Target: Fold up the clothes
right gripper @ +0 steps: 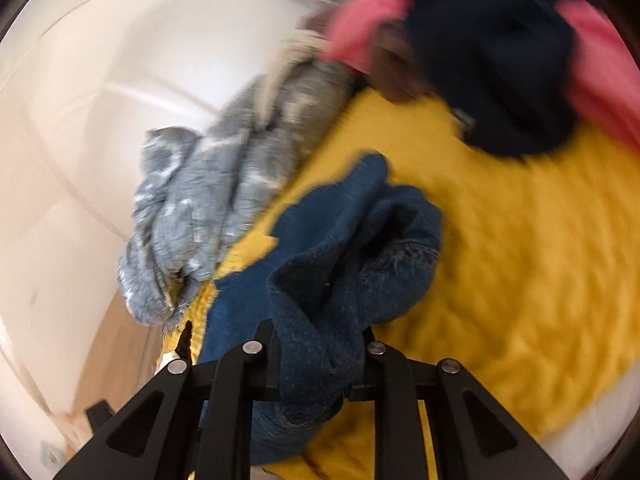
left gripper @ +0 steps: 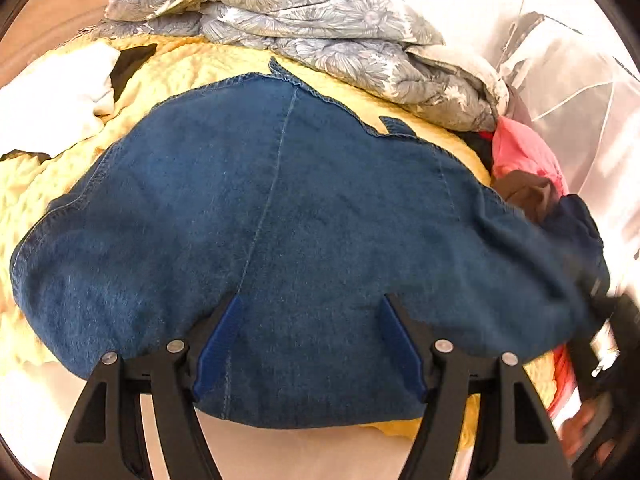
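Observation:
A blue denim garment (left gripper: 304, 208) lies spread inside-out, seams showing, on a yellow textured blanket (left gripper: 168, 68). My left gripper (left gripper: 311, 304) is open, its blue-padded fingers (left gripper: 218, 344) set wide apart over the garment's near part with nothing pinched between them. In the right wrist view the same denim garment (right gripper: 344, 248) is bunched and lifted at one end, and my right gripper (right gripper: 318, 334) is shut on that bunch. The right gripper's body shows blurred at the right edge of the left wrist view, by the denim's far right end.
A crumpled grey-blue floral duvet (left gripper: 320, 20) lies behind the denim. To the right is a pile with a pink garment (left gripper: 520, 148), a brown one (left gripper: 528, 192) and a dark navy one (right gripper: 492, 60). White cloth (left gripper: 52, 96) sits at left. A white wall (right gripper: 80, 100) and wooden floor (right gripper: 116, 364) lie beyond.

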A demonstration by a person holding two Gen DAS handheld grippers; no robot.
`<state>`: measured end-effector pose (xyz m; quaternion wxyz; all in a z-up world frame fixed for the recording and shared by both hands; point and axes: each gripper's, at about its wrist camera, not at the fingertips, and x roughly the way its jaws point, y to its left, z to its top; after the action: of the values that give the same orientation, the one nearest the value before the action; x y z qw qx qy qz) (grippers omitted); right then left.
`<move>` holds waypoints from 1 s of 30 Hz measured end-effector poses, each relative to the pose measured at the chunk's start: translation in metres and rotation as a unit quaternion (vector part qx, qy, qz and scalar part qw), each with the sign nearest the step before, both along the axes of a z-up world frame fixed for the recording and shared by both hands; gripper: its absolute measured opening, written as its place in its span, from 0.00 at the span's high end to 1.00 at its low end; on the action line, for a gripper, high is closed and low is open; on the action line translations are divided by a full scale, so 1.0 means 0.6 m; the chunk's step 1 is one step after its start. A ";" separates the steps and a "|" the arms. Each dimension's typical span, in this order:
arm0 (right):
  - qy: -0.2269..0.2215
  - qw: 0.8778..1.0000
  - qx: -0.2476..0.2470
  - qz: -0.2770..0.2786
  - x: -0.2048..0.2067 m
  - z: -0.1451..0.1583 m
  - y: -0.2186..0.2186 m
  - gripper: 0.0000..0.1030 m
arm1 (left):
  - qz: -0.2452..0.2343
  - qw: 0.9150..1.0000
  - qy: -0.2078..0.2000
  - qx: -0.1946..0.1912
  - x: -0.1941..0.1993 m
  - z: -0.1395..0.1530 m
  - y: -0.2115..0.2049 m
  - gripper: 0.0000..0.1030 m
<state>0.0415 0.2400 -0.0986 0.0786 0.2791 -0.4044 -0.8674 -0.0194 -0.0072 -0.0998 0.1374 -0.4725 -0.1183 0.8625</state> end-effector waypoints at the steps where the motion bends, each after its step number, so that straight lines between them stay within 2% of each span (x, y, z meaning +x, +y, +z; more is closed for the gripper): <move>1: 0.012 1.000 0.018 0.019 -0.013 0.018 -0.018 0.82 | 0.009 1.000 0.008 0.014 0.007 0.003 -0.008 0.30; 3: 0.035 0.996 0.053 0.058 -0.039 0.053 -0.053 0.82 | 0.040 0.997 0.022 0.056 0.026 0.007 -0.038 0.30; 5: 0.058 0.990 0.088 0.096 -0.066 0.088 -0.088 0.82 | 0.105 0.986 0.032 0.129 0.059 0.005 -0.098 0.30; 6: 0.070 0.985 0.105 0.115 -0.079 0.106 -0.106 0.82 | 0.140 0.974 0.032 0.173 0.075 0.001 -0.133 0.30; 8: 0.093 0.974 0.140 0.153 -0.105 0.141 -0.141 0.82 | 0.211 0.954 0.040 0.210 0.100 0.000 -0.198 0.30; 9: 0.097 0.965 0.153 0.190 -0.121 0.149 -0.176 0.82 | 0.243 0.944 0.055 0.215 0.109 0.004 -0.231 0.30; 11: 0.079 0.935 0.172 0.299 -0.154 0.131 -0.286 0.84 | 0.302 0.927 0.089 0.205 0.124 0.018 -0.284 0.30; 12: 0.064 0.922 0.192 0.331 -0.158 0.110 -0.328 0.85 | 0.322 0.919 0.104 0.201 0.131 0.024 -0.304 0.30; 14: 0.036 0.898 0.229 0.373 -0.151 0.066 -0.393 0.86 | 0.337 0.913 0.116 0.198 0.139 0.032 -0.328 0.30; 15: 0.014 0.890 0.234 0.391 -0.148 0.036 -0.417 0.86 | 0.337 0.912 0.116 0.202 0.138 0.031 -0.334 0.30; 16: -0.014 0.888 0.224 0.402 -0.147 0.005 -0.427 0.86 | 0.335 0.912 0.114 0.206 0.138 0.029 -0.338 0.30; 19: -0.040 0.877 0.232 0.418 -0.132 -0.052 -0.432 0.86 | 0.322 0.916 0.099 0.217 0.132 0.022 -0.345 0.29; 22: -0.031 0.878 0.225 0.422 -0.122 -0.054 -0.419 0.86 | 0.300 0.924 0.077 0.224 0.124 0.013 -0.342 0.29; 25: -0.030 0.875 0.219 0.430 -0.117 -0.050 -0.409 0.86 | 0.281 0.929 0.075 0.228 0.114 0.020 -0.323 0.29; 27: -0.021 0.872 0.227 0.433 -0.111 -0.052 -0.405 0.86 | 0.251 0.939 0.073 0.223 0.094 0.034 -0.306 0.29; 29: -0.015 0.872 0.236 0.429 -0.103 -0.051 -0.405 0.85 | 0.203 0.957 0.077 0.194 0.064 0.060 -0.282 0.28; 30: -0.020 0.873 0.234 0.428 -0.099 -0.048 -0.399 0.79 | 0.170 0.966 0.085 0.174 0.050 0.075 -0.265 0.28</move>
<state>-0.0178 0.0007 -0.1274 0.3667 0.4520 -0.0320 -0.8126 0.0103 -0.1662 -0.0546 0.0784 -0.3394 -0.3329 0.8763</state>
